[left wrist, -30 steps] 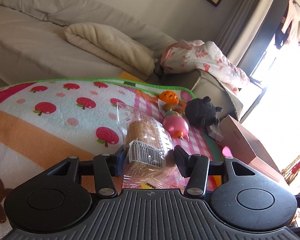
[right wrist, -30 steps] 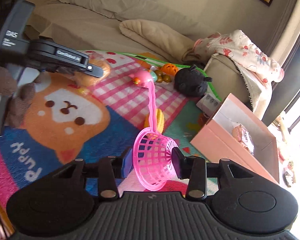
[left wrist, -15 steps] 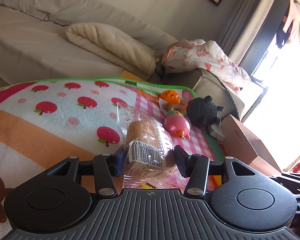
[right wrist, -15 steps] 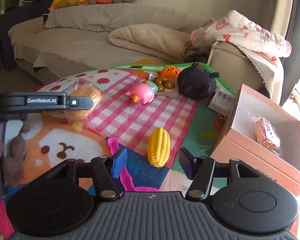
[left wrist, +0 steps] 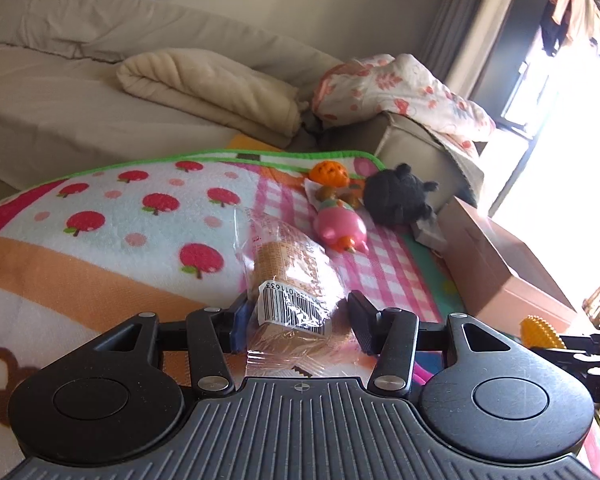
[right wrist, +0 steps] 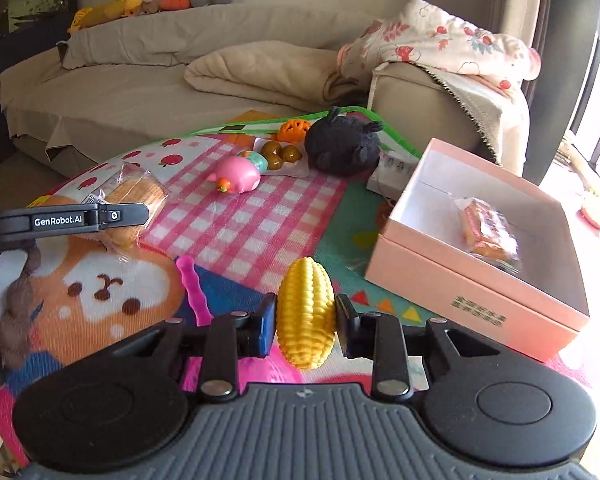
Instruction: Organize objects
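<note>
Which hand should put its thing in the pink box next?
Probably the right. Its gripper brackets the toy corn, and the open pink box lies just ahead to its right. The left gripper, around the wrapped bread, is farther away across the mat.

you're facing a beige sofa [right wrist: 148,92] against a pale wall [left wrist: 300,4], with a cream blanket [right wrist: 260,72] folded on its seat and a floral quilt [right wrist: 452,44] draped over its armrest. a grey curtain [left wrist: 448,36] hangs beside a window [left wrist: 572,120] that pours in glaring daylight. plush toys [right wrist: 128,2] line the sofa back.
</note>
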Demonstrator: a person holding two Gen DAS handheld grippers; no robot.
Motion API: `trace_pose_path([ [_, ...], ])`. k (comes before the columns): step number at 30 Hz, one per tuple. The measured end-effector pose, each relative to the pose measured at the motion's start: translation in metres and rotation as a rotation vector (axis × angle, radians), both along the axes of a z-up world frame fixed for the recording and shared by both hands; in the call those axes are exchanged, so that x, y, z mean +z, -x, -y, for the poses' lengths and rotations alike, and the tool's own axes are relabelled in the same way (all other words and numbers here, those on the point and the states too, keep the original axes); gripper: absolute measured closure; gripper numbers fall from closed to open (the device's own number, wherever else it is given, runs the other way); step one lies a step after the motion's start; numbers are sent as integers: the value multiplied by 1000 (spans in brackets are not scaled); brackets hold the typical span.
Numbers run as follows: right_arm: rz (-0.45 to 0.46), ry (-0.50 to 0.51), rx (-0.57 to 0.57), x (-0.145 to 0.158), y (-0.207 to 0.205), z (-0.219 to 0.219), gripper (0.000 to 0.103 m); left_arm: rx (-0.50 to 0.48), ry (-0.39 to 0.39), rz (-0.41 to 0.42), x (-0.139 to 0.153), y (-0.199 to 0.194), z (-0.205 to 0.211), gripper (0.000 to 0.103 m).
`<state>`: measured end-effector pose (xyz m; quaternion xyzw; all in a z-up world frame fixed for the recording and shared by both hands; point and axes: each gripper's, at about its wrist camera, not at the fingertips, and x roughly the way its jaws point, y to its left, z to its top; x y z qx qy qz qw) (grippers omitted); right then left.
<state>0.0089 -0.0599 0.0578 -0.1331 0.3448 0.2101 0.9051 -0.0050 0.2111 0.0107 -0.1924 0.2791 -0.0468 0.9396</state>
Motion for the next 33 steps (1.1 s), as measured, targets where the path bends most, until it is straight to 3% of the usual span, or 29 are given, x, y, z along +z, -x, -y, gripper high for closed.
trace_pose_path([
  [4, 114, 69, -53, 1, 43, 48, 73, -185, -34, -27, 16, 15, 40, 49],
  [9, 131, 0, -157, -1, 66, 98, 73, -376, -40, 12, 50, 5, 107, 49],
  [13, 135, -81, -225, -7, 67, 124, 73, -462, -120, 109, 83, -35, 173, 49],
  [16, 135, -107, -253, -12, 68, 135, 73, -462, -143, 148, 92, -78, 211, 48],
  [19, 148, -103, -278, -18, 73, 142, 73, -396, -130, 154, 85, -120, 235, 48],
  [22, 152, -109, -297, -21, 78, 148, 73, -296, -162, 68, 58, -155, 247, 48],
  [25, 158, -112, -310, -24, 82, 155, 73, -322, -284, -47, 30, -173, 258, 50],
  [28, 143, -112, -321, -28, 78, 160, 73, -350, -420, 22, 29, -159, 265, 49],
  [33, 105, -132, -338, -37, 68, 158, 73, -280, -301, 147, 58, -135, 231, 49],
])
